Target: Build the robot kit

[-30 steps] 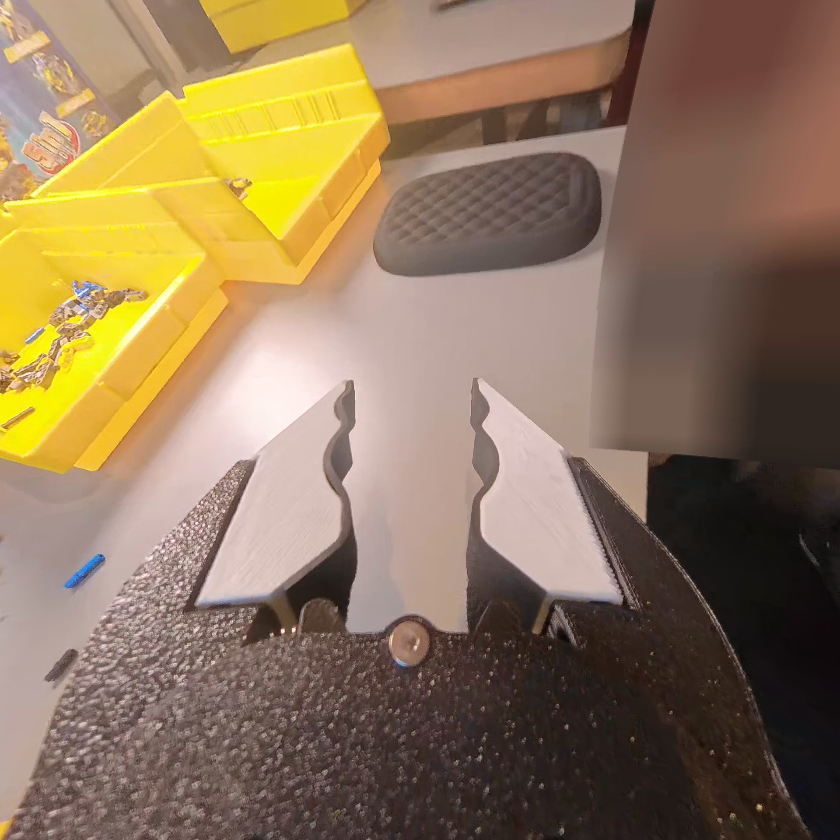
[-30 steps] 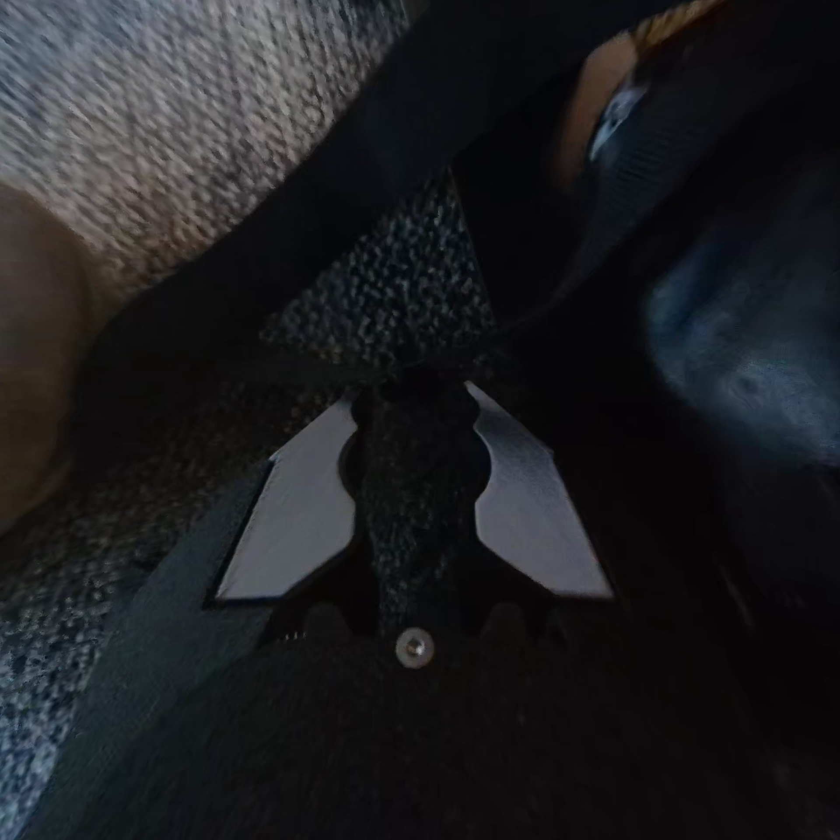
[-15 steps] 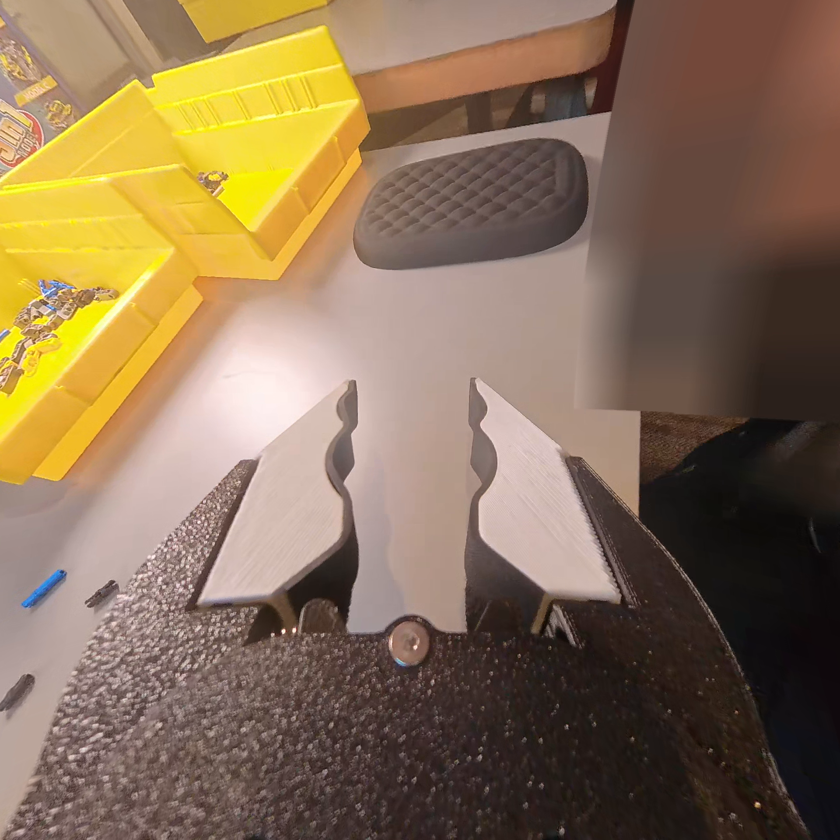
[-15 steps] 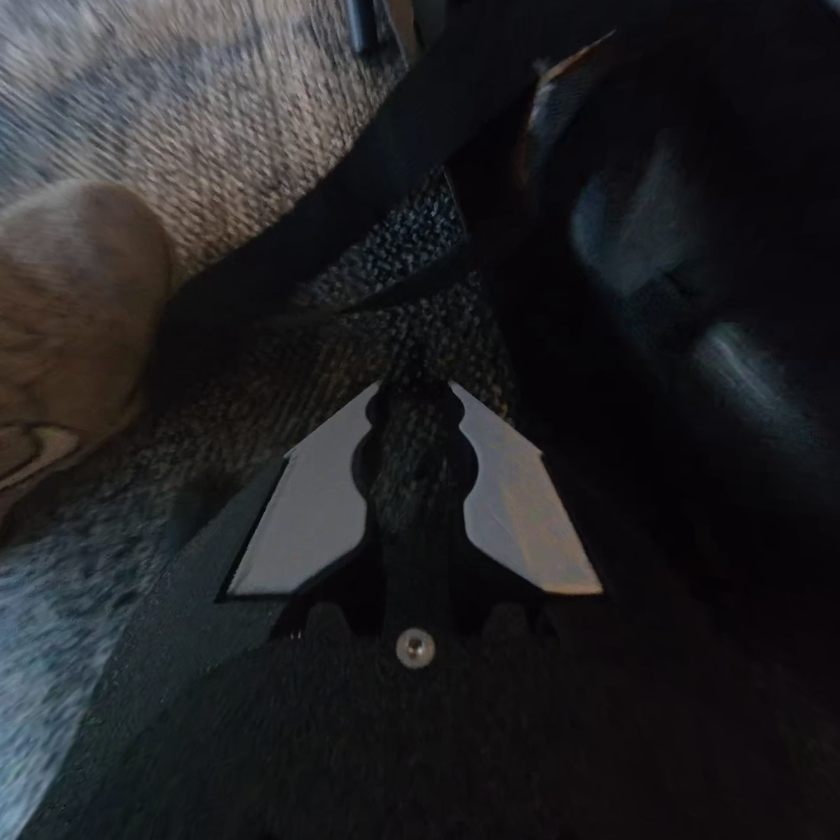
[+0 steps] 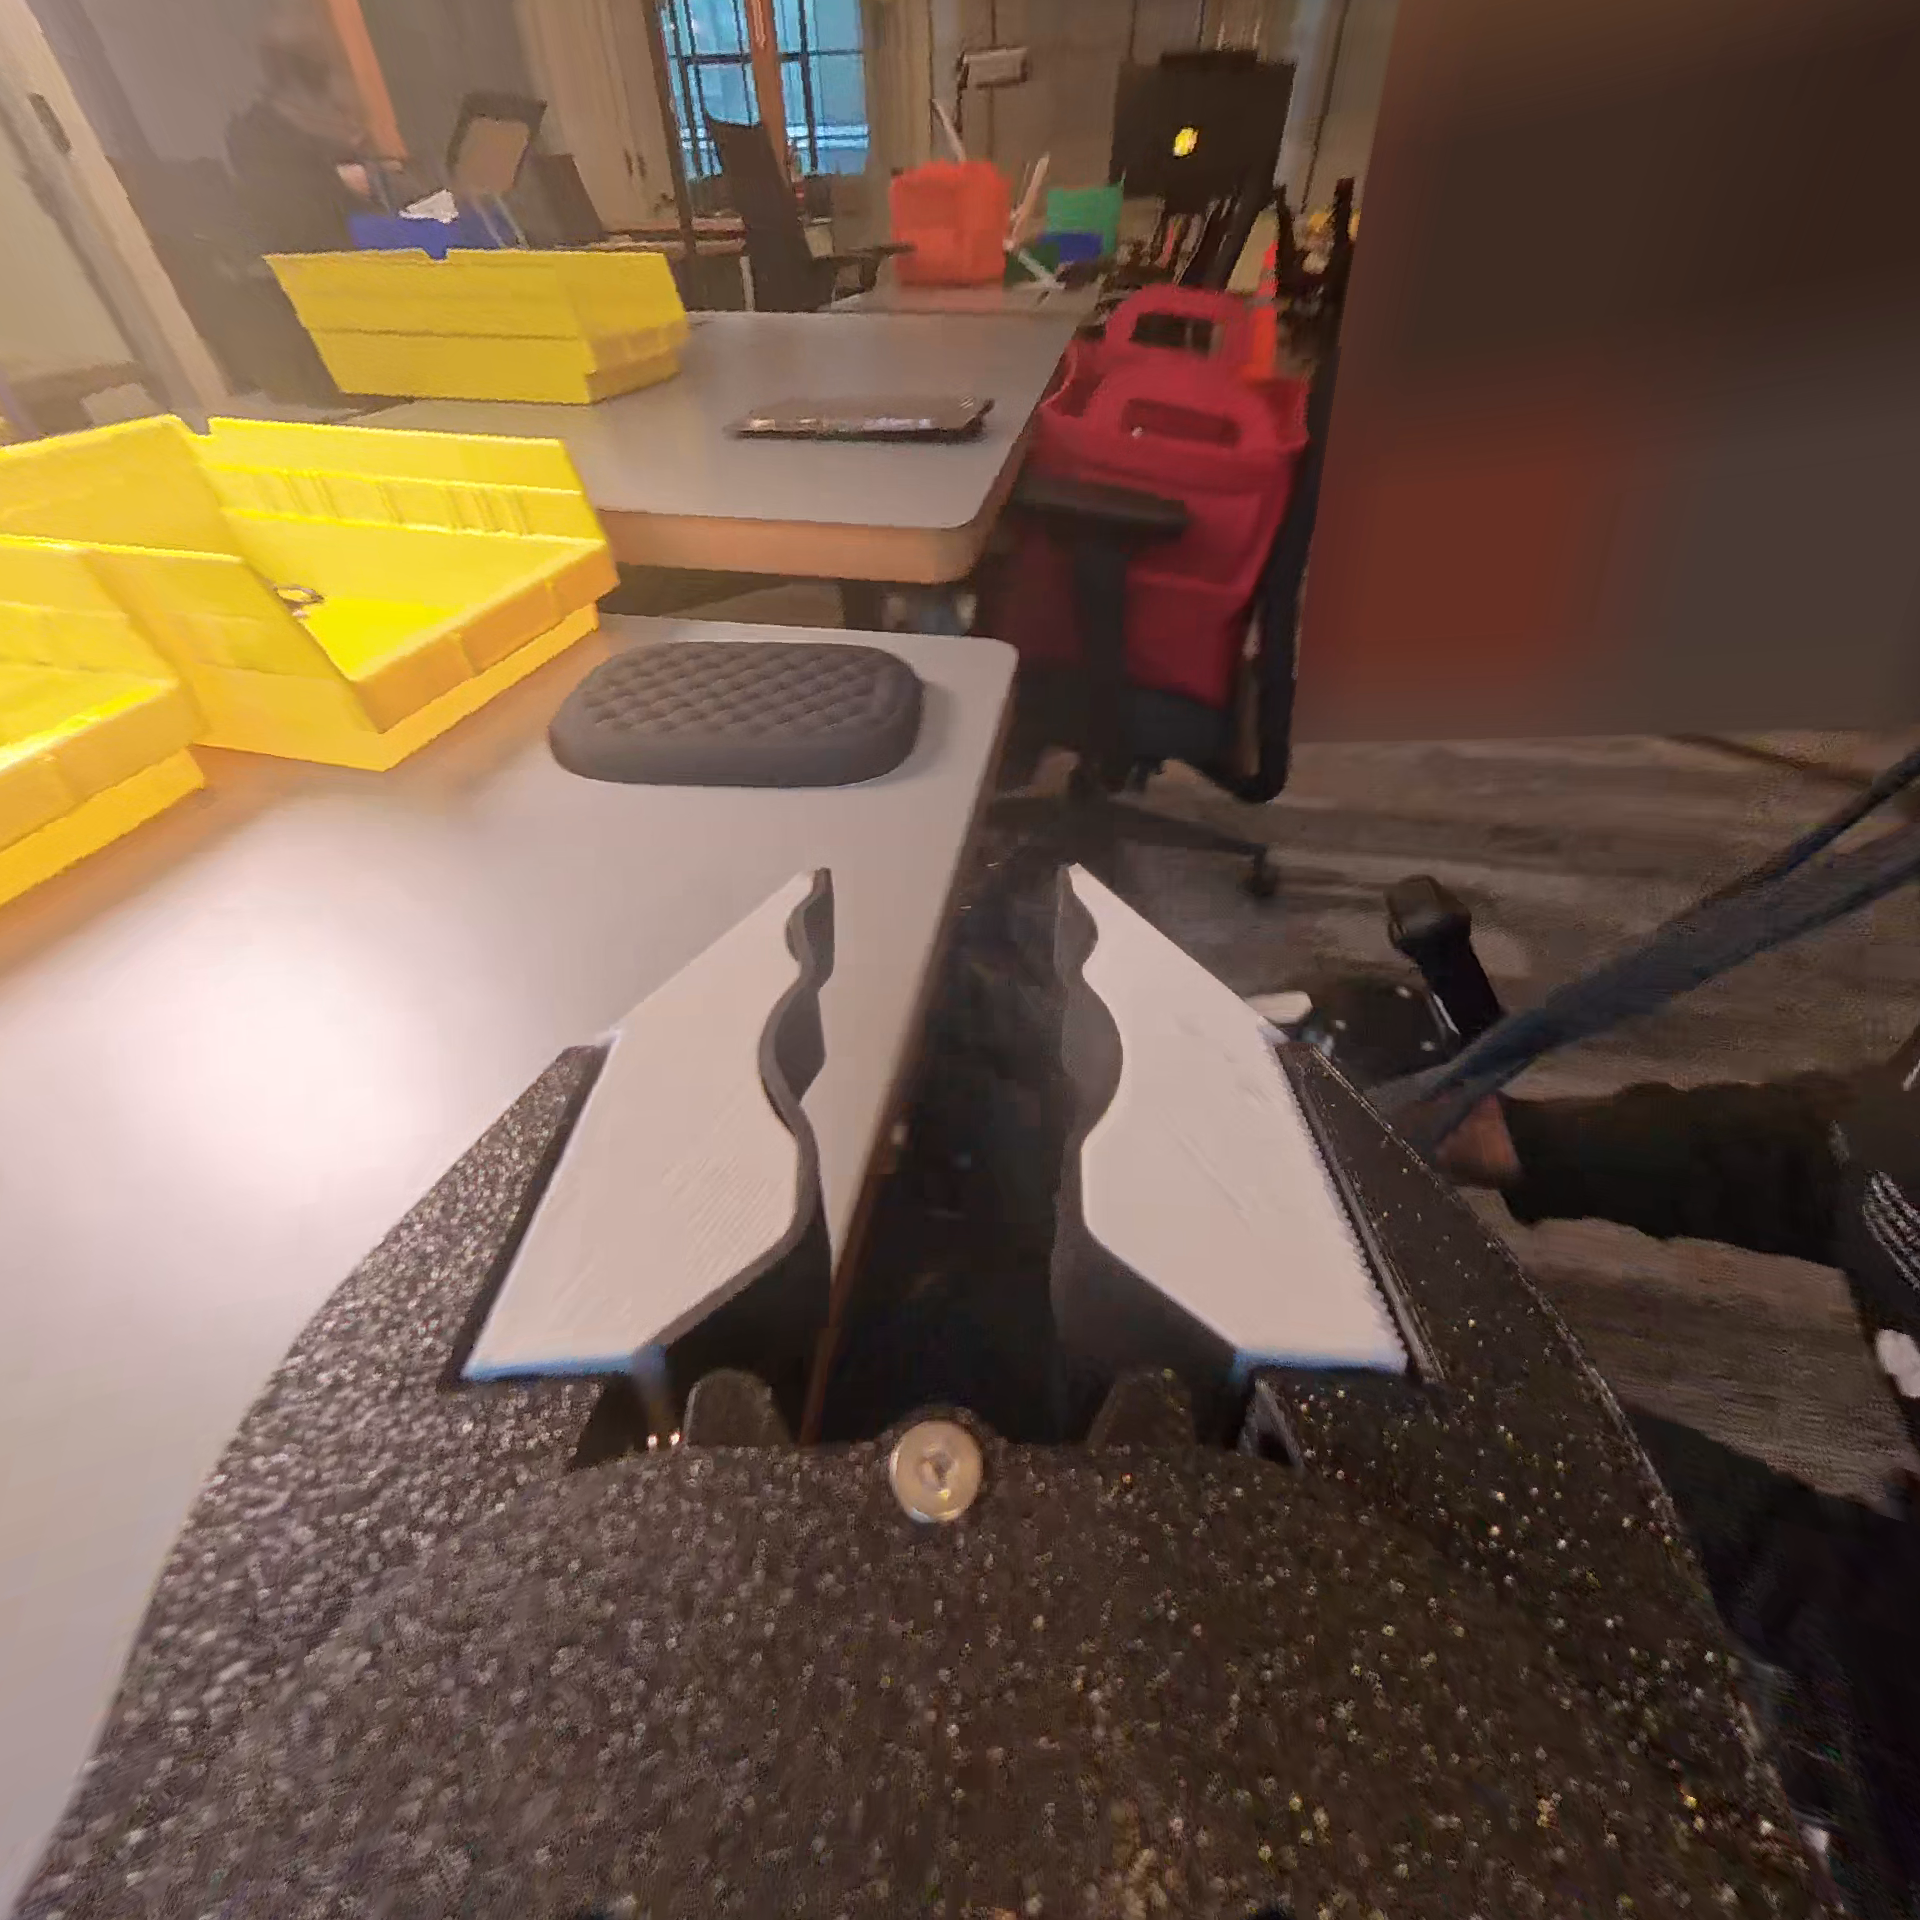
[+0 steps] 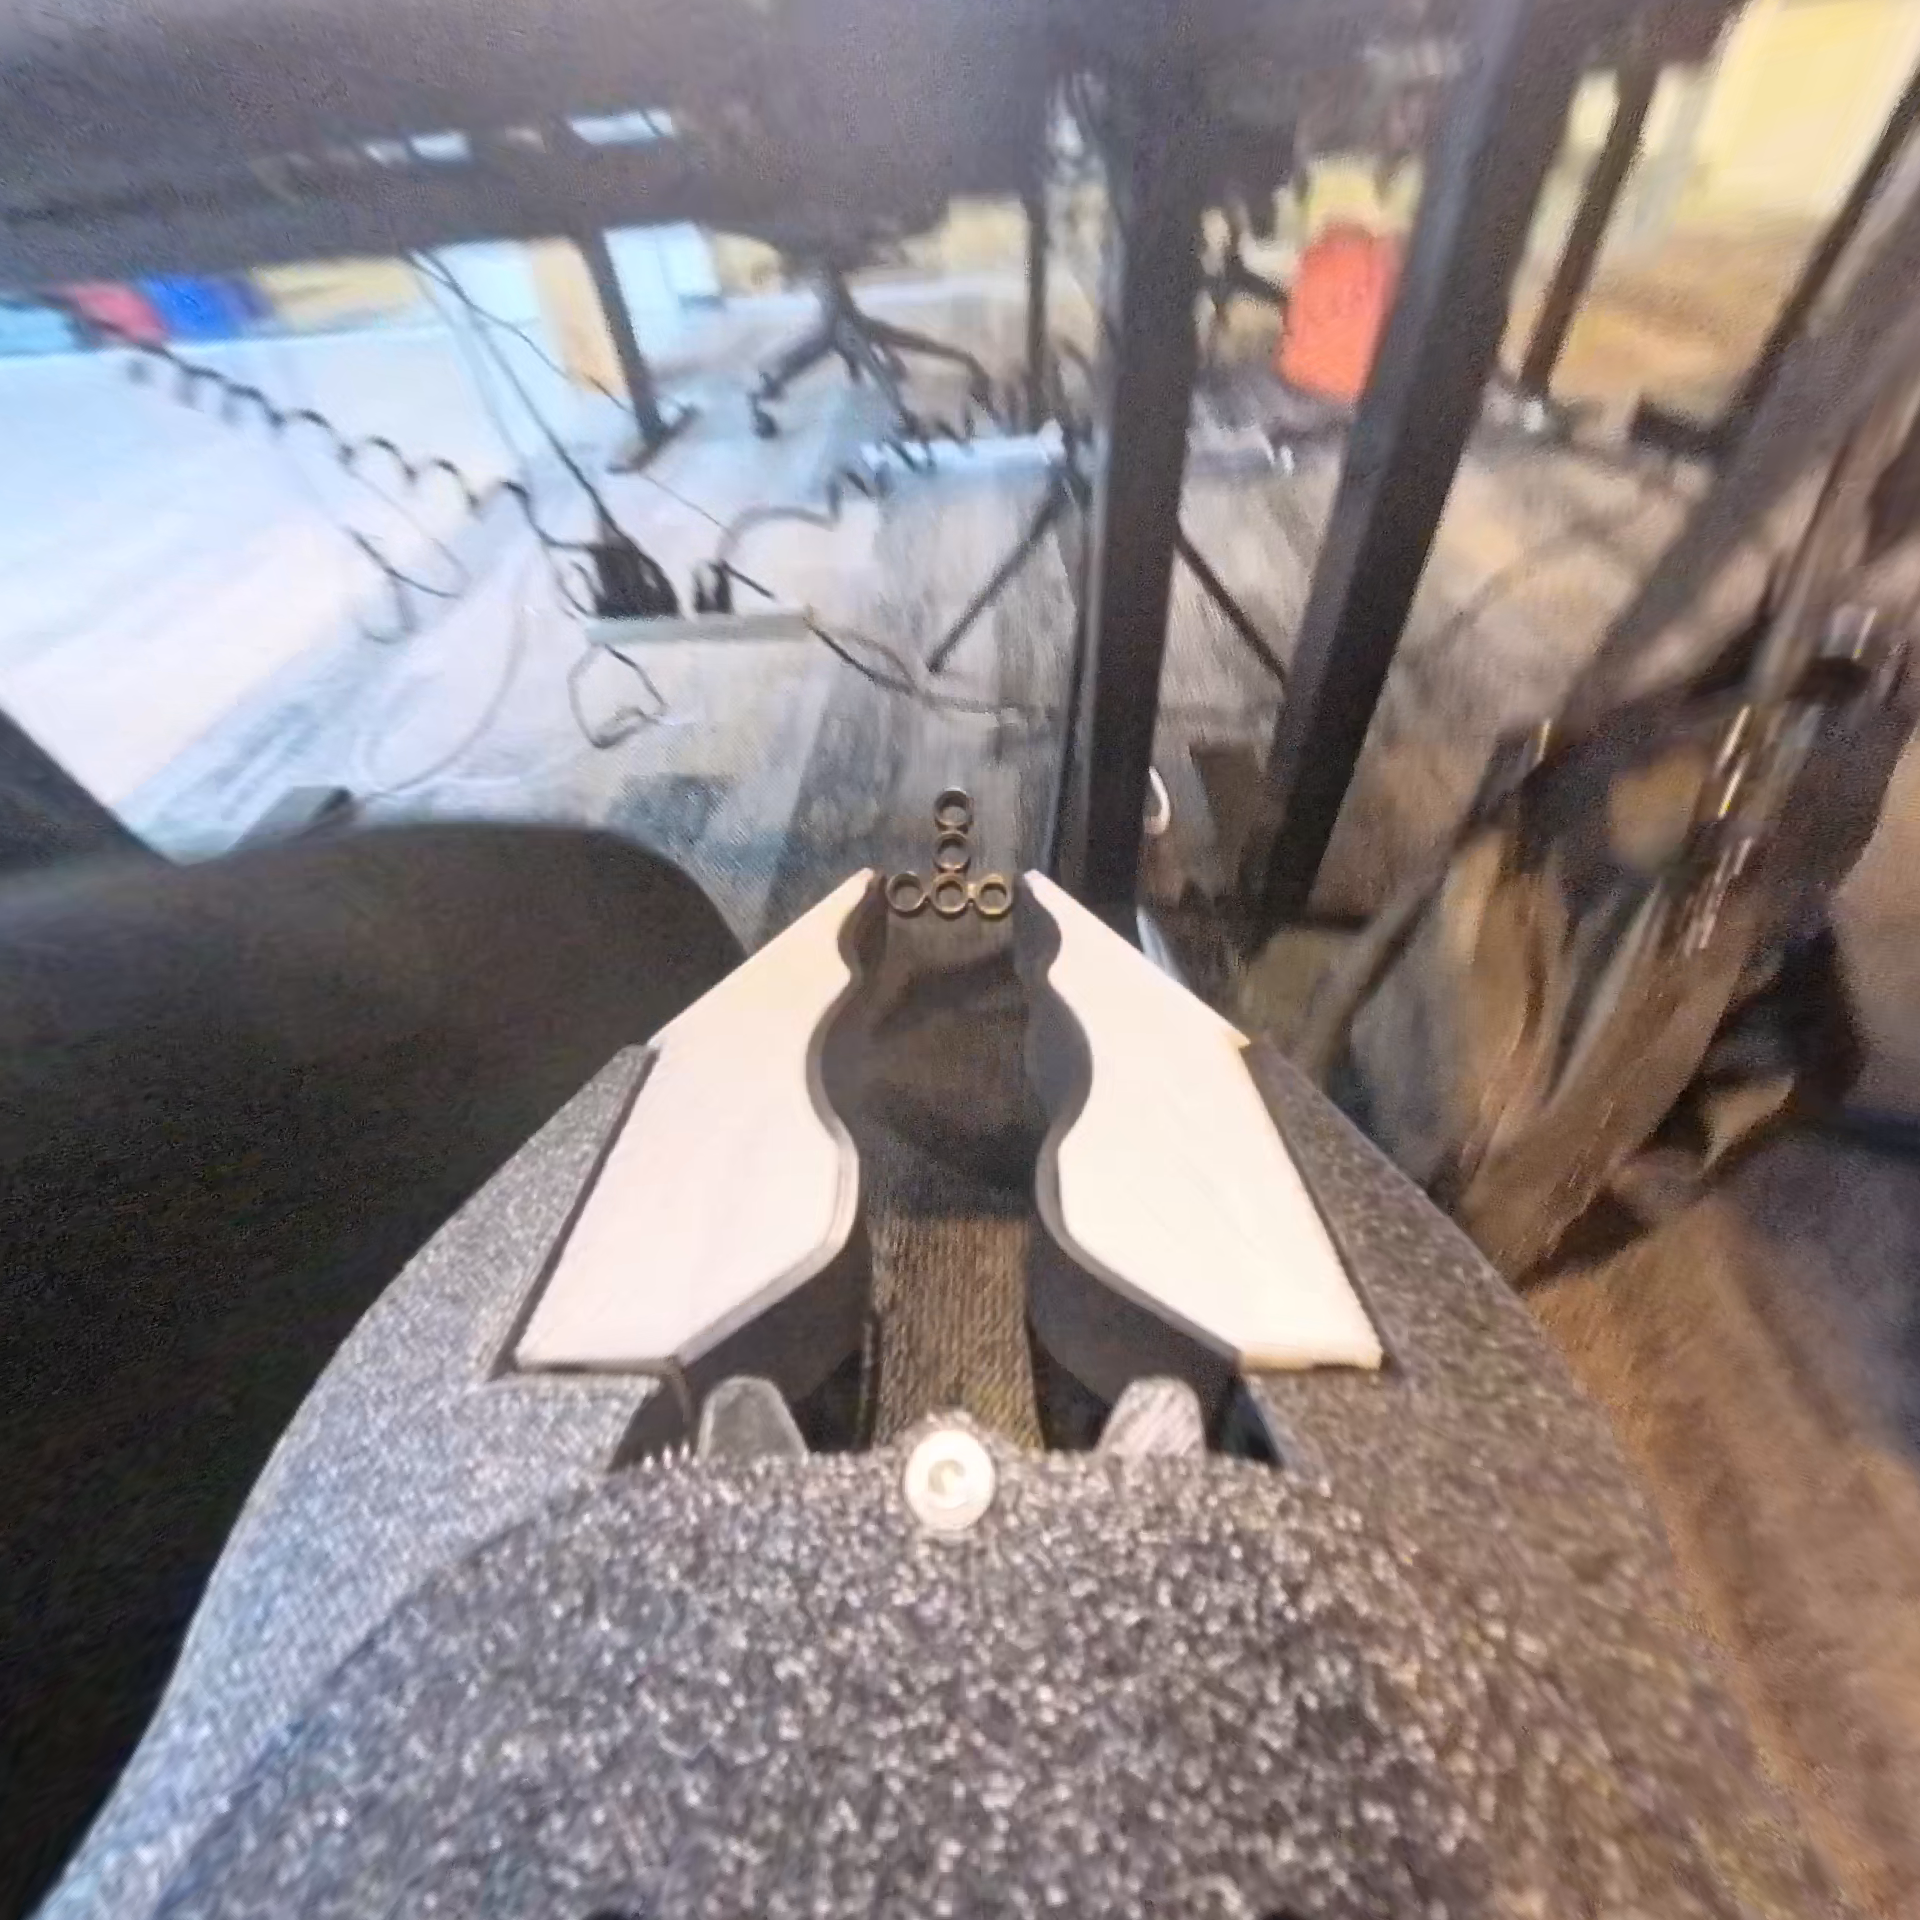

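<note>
My left gripper (image 5: 948,878) is open and empty. It hovers over the right edge of the grey table (image 5: 312,987), one finger above the top and one past the edge. A black quilted pad (image 5: 738,712) lies ahead of it. My right gripper (image 6: 948,883) is low, under table height, above carpet. Its jaws stand narrow, and a small dark piece made of several joined rings (image 6: 948,878) sits between the fingertips and sticks out forward. A dark rounded shape (image 6: 312,1039) is just left of this gripper.
Yellow bins (image 5: 343,592) stand at the table's left. A second table (image 5: 831,457) with more yellow bins lies beyond. A red chair (image 5: 1164,540) stands right of the table. A hand in a dark sleeve (image 5: 1475,1143) holds a blue strap. Black table legs (image 6: 1132,520) and cables (image 6: 623,582) stand ahead of the right gripper. The tips of one gripper are about 35 cm away from the tips of the other.
The left gripper has tilted up and shifted right to the table edge. The right gripper's jaws have narrowed and now hold the ringed piece; its view rose from dark carpet.
</note>
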